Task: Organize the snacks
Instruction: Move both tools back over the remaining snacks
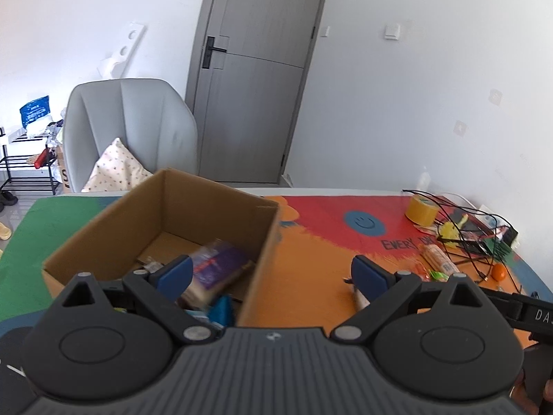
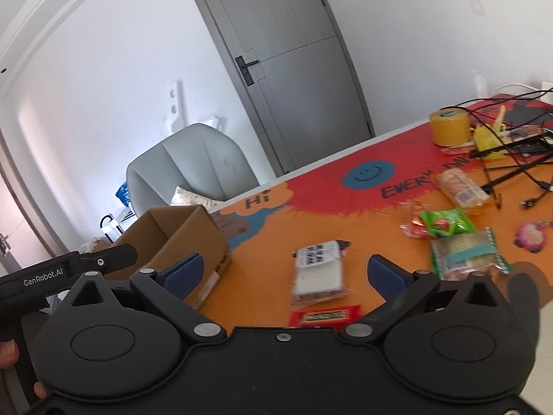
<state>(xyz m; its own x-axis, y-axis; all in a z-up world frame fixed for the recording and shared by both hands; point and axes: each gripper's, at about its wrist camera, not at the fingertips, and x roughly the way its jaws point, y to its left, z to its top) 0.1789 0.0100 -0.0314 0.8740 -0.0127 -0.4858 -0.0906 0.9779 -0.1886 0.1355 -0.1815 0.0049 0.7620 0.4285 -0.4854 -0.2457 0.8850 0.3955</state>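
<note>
An open cardboard box point(image 1: 221, 207) stands on the colourful table; it also shows in the right wrist view point(image 2: 179, 231). Inside lies a purple-wrapped snack point(image 1: 216, 269), blurred, with other packets near the front wall. My left gripper point(image 1: 271, 273) is open and empty above the box's right corner. My right gripper point(image 2: 281, 273) is open and empty above a white-labelled snack pack point(image 2: 319, 271). A red bar point(image 2: 325, 315) lies just below it. A green packet point(image 2: 446, 223), a clear rice-cake pack point(image 2: 465, 254) and a long cracker pack point(image 2: 461, 188) lie to the right.
A yellow tape roll point(image 2: 449, 128), black cables point(image 2: 511, 166), a yellow toy and a small orange point(image 1: 499, 271) clutter the table's far right. A pink keychain point(image 2: 530, 237) lies at the right edge. A grey armchair point(image 1: 131, 131) and a door stand behind the table.
</note>
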